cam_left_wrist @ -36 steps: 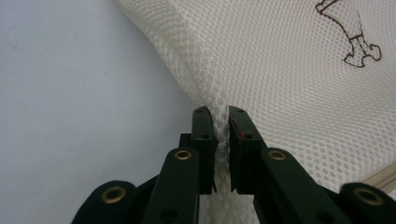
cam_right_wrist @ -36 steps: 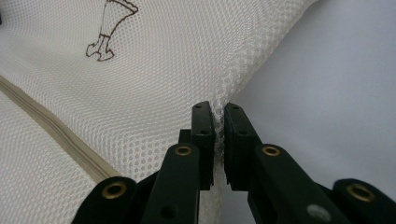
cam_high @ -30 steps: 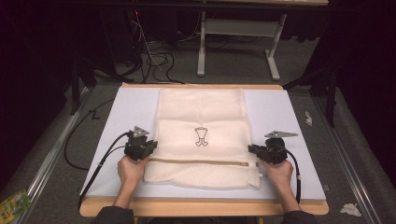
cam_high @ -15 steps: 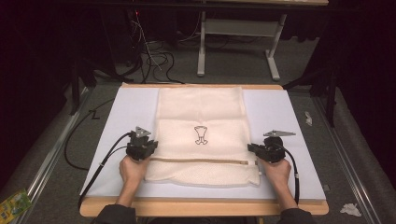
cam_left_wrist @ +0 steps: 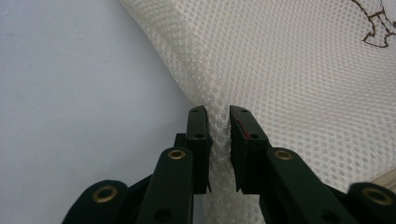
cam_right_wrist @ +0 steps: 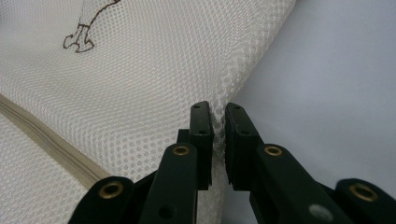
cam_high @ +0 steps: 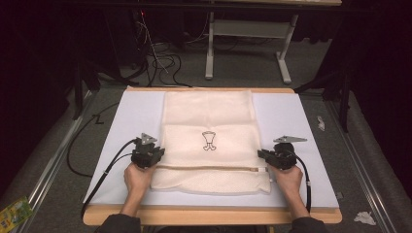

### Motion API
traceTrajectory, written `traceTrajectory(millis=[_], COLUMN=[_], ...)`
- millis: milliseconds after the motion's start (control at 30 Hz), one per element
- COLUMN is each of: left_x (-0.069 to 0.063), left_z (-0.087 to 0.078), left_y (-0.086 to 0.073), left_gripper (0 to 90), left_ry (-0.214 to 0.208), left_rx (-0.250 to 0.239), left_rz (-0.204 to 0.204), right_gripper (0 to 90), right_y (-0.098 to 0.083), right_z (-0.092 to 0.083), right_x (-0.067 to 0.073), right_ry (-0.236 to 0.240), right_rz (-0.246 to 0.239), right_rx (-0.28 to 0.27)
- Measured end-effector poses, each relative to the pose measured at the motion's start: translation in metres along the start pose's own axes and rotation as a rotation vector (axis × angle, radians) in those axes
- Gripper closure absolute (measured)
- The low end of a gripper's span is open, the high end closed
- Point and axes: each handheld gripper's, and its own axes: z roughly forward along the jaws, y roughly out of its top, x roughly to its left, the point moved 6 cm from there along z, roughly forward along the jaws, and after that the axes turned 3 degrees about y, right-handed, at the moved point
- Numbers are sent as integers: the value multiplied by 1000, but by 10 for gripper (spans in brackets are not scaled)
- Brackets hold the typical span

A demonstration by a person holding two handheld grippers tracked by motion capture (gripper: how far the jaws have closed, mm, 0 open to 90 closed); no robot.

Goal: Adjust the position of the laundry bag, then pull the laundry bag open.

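A cream mesh bag (cam_high: 209, 109) lies flat on the white mat (cam_high: 128, 131), with a small brown emblem (cam_high: 209, 141) at its middle and a tan zipper (cam_high: 209, 168) near its front edge. My left gripper (cam_high: 158, 155) pinches a fold of the bag's left edge (cam_left_wrist: 218, 135). Its jaws have just been opening a little, and the mesh still fills the gap between the pads. My right gripper (cam_high: 262, 156) is shut on a fold of the bag's right edge (cam_right_wrist: 219, 126). In the right gripper view the zipper (cam_right_wrist: 46, 140) runs off to the left.
The mat covers a wooden table (cam_high: 209, 216). On the grey floor behind it are cables (cam_high: 160, 60) and a white stand (cam_high: 248, 34). Crumpled paper (cam_high: 364, 217) lies on the floor at the right, and a green packet (cam_high: 14, 212) at the left.
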Motion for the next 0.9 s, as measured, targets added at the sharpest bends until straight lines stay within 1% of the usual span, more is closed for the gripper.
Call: traceTrajectory(millis=[100, 167, 200, 233, 267, 333, 367, 400, 467, 500, 533, 567, 600, 633, 667, 733, 767, 800, 833, 900], left_x=[1, 1, 3, 3, 4, 5, 5, 5, 3, 3, 1, -2, -4, -4, -11, -16, -16, -24, -27, -34], left_z=[0, 0, 0, -1, -2, -5, -5, -8, -12, -12, -16, -17, -19, -19, -20, -20, -20, -20, -21, -21], left_y=[-1, -2, -3, -3, -3, -2, -2, -1, 1, 1, 2, 2, 1, 1, -1, -3, -3, -4, -4, -4], left_gripper=[749, 702, 671, 647, 622, 587, 571, 560, 535, 526, 520, 512, 507, 506, 507, 511, 512, 512, 511, 511], left_ry=[4, 8, 19, 20, 25, 33, 33, 32, 34, 34, 31, 28, 25, 25, 23, 24, 24, 11, 4, -15], left_rx=[-10, -9, -8, -14, -23, -44, -44, -65, -90, -90, -116, -124, -128, -128, -128, -114, -114, -129, -132, -137], left_rz=[-3, -2, 14, 18, 18, 10, 10, 8, 11, 11, 14, 15, 25, 25, 49, 65, 65, 76, 80, 83], right_gripper=[815, 769, 751, 735, 714, 663, 663, 616, 581, 568, 559, 549, 545, 545, 554, 552, 552, 543, 538, 521], right_y=[-1, -2, -1, -1, 0, 1, 1, 2, 2, 1, 1, 0, -1, -1, -4, -7, -7, -9, -11, -14], right_z=[1, 1, 1, 0, -1, -4, -4, -6, -9, -11, -13, -14, -16, -16, -20, -23, -23, -27, -28, -29], right_x=[0, 0, 0, 0, 0, 0, 0, -2, -3, -4, -3, -3, -3, -3, -3, -2, -2, 0, 0, 0], right_ry=[-3, -5, 1, 4, 3, -7, -7, -7, -10, -16, -19, -20, -29, -29, -26, -9, -9, -5, -5, -1], right_rz=[0, 0, 1, 6, -2, -4, -4, 15, 28, 24, 24, 16, 15, 15, 12, 20, 20, 12, 6, 22], right_rx=[4, 5, -2, -6, -14, -26, -26, -40, -58, -70, -77, -80, -86, -86, -97, -106, -106, -123, -128, -126])
